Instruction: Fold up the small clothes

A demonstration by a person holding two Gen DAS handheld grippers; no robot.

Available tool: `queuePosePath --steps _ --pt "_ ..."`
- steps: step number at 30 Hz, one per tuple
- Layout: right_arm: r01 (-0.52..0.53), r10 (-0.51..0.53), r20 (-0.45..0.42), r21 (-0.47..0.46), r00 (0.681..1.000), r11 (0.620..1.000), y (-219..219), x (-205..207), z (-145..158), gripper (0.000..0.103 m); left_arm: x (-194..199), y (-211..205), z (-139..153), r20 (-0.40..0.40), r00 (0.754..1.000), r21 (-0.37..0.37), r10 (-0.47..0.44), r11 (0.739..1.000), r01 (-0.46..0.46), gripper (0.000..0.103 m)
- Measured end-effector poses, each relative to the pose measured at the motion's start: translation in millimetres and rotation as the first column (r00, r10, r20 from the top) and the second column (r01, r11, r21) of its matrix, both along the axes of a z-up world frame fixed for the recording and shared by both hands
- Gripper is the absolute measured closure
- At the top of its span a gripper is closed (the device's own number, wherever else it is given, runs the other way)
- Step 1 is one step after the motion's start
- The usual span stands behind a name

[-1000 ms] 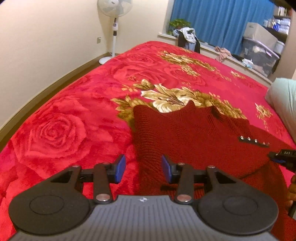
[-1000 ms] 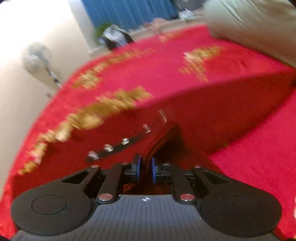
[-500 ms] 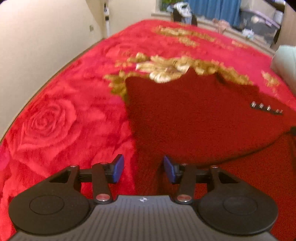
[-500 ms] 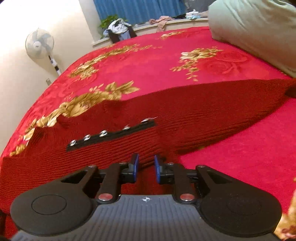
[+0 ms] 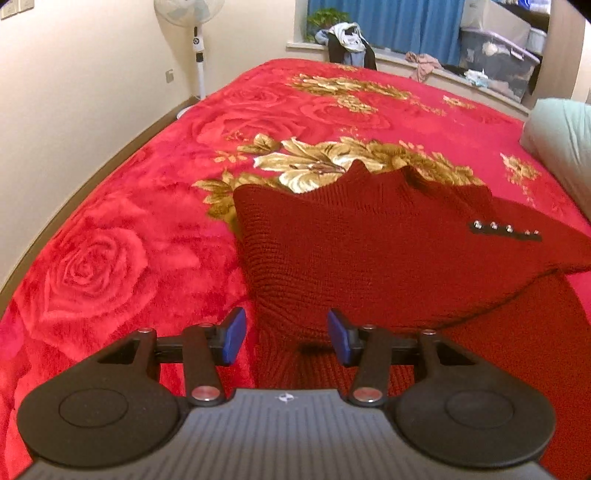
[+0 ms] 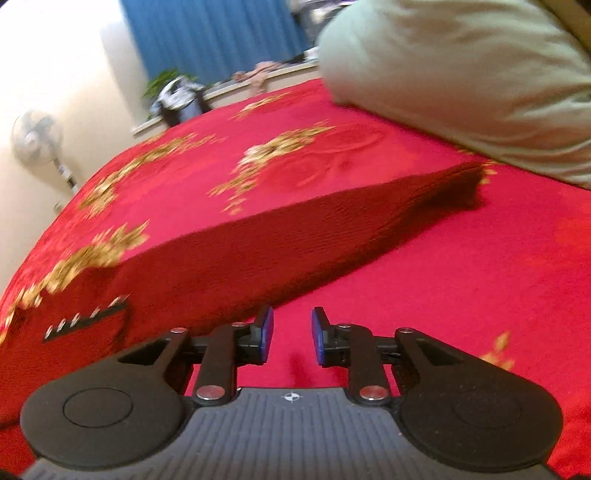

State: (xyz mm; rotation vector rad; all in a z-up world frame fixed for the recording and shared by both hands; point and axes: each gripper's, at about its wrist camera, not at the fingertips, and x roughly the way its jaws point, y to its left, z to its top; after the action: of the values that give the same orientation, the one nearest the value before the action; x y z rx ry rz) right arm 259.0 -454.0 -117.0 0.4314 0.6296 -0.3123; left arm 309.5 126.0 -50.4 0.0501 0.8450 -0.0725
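Note:
A dark red knit sweater (image 5: 369,251) lies on the red rose blanket (image 5: 110,258), one part folded over, with a black strip of metal studs (image 5: 504,230) on it. My left gripper (image 5: 284,332) hovers open over the sweater's near left edge, and its pads do not press the knit. In the right wrist view the sweater (image 6: 295,240) stretches a sleeve (image 6: 443,188) toward the pillow. The studded strip (image 6: 85,321) sits at the left. My right gripper (image 6: 291,332) is just off the sweater's near edge, over bare blanket. Its jaws are opening with nothing between them.
A pale green pillow (image 6: 461,74) lies at the right side of the bed, also the pillow (image 5: 565,136) in the left view. A standing fan (image 5: 192,14), a window sill with piled clothes (image 5: 347,37) and a storage box (image 5: 495,48) stand beyond the bed.
My right gripper has let go of the sweater's fold and swung right, off the knit and over the blanket, with its jaws spreading. The left gripper shifted only slightly and its jaws widened a little.

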Motion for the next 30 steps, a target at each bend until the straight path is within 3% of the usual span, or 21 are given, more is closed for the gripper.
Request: queuePosePath --steps 4,11,19,21,22,25,27,30 --pt "0.059 -0.059 0.021 -0.012 0.998 0.998 -37 9 2 0.062 1 0 -5 -0.007 1.0 0.011 -0.008 1.0 0.008 0.049" --pt "0.115 -0.115 0.017 0.007 0.993 0.993 -81 48 -8 0.059 7 -5 -13 -0.022 1.0 0.032 -0.02 0.999 0.021 0.049" --pt "0.2 -0.198 -0.036 0.102 0.98 0.974 -111 75 -34 0.059 13 -13 -20 -0.033 0.999 0.052 -0.032 0.998 0.034 0.049" --pt "0.207 -0.203 -0.043 0.092 0.978 0.974 -112 81 -37 0.073 13 -15 -21 -0.033 0.999 0.055 -0.041 0.998 0.043 0.049" --pt "0.21 -0.207 -0.039 0.076 0.977 0.975 -110 84 -36 0.088 13 -15 -21 -0.031 0.998 0.058 -0.046 0.997 0.048 0.049" --pt "0.229 -0.229 0.009 -0.014 0.973 0.973 -93 88 -19 0.091 13 -12 -20 -0.022 0.999 0.059 -0.038 0.997 0.04 0.049" --pt "0.204 -0.194 0.082 -0.137 0.978 0.969 -63 92 5 0.091 13 -8 -18 -0.018 1.0 0.057 -0.022 0.998 0.023 0.049" --pt "0.071 0.012 0.201 -0.4 0.979 0.914 25 96 50 0.092 13 -2 -13 -0.004 1.0 0.046 0.0 0.999 0.0 0.049"
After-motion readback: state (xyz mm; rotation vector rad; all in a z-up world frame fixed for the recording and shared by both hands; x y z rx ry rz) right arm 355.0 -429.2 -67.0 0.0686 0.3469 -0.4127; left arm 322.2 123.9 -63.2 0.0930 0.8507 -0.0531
